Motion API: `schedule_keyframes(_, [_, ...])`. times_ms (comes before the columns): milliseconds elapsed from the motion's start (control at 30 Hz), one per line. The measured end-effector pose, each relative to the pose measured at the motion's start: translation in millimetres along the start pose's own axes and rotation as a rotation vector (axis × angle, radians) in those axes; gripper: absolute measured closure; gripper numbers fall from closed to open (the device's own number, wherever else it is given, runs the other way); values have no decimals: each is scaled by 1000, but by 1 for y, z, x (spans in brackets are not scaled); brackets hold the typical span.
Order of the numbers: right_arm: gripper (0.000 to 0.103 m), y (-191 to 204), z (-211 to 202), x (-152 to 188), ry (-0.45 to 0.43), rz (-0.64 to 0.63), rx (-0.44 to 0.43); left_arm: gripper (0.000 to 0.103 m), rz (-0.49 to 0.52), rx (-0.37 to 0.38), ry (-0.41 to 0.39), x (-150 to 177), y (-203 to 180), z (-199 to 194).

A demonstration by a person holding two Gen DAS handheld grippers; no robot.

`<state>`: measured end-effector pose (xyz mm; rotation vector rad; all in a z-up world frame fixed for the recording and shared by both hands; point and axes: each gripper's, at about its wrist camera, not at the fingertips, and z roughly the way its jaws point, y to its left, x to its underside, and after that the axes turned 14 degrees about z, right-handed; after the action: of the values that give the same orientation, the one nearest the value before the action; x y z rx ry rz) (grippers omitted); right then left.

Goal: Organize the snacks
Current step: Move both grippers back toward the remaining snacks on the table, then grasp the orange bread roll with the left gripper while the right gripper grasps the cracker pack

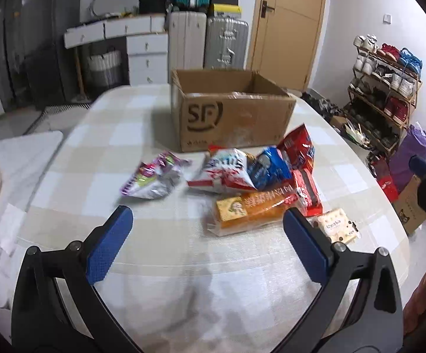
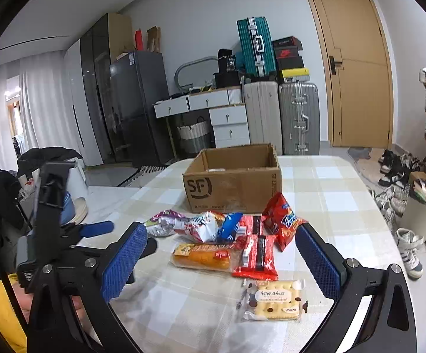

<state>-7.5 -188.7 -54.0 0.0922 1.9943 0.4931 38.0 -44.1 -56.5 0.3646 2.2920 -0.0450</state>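
An open cardboard box (image 1: 233, 117) (image 2: 230, 185) stands at the far side of the checked table. In front of it lies a pile of snack packets: a purple-pink bag (image 1: 154, 179) (image 2: 163, 222), a white and red bag (image 1: 221, 170) (image 2: 201, 225), a blue packet (image 1: 267, 167), a red bag (image 1: 299, 144) (image 2: 282, 219), a red wrapper (image 2: 255, 257), an orange bread pack (image 1: 251, 209) (image 2: 204, 256) and a pale biscuit pack (image 1: 335, 225) (image 2: 273, 300). My left gripper (image 1: 208, 223) hovers open just short of the pile. My right gripper (image 2: 221, 253) is open, nearest the biscuit pack.
Suitcases (image 2: 282, 117), white drawers (image 2: 230, 123) and a wooden door (image 2: 357, 64) stand behind the table. A shoe rack (image 1: 386, 88) and shoes on the floor lie to the right. A second white surface (image 1: 21, 158) with a bowl adjoins the table's left side.
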Motion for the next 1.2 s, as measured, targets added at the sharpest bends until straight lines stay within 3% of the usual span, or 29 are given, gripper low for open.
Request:
schedule_keyframes(233, [0,-31,17,8,46,64,29,1,18,54,72,-12,-16,53])
schedule_keyframes(567, [0,-73,35,11,71,135,53,1,-114,193,163,-17,-7,123])
schedule_keyframes(667, [0,-79,42,15,86,153,50,7,-137,256,183,-14,-10,137])
schedule_keyframes(700, [0,-81,45,15,92,157,48,14,-122,251,169,-15,-12,138])
schedule_keyframes(733, [0,-83,47,16,97,161,48,15,-119,266,167,-16,-14,140])
schedule_keyframes(767, [0,-84,49,17,101,164,47,24,-114,273,156,-17,-15,141])
schedule_keyframes(900, [0,-87,57,20,116,168,41,38,-153,312,130,-18,-11,148])
schedule_keyframes(1200, [0,-96,58,29,139,191,75,54,-133,308,109,-22,-17,151])
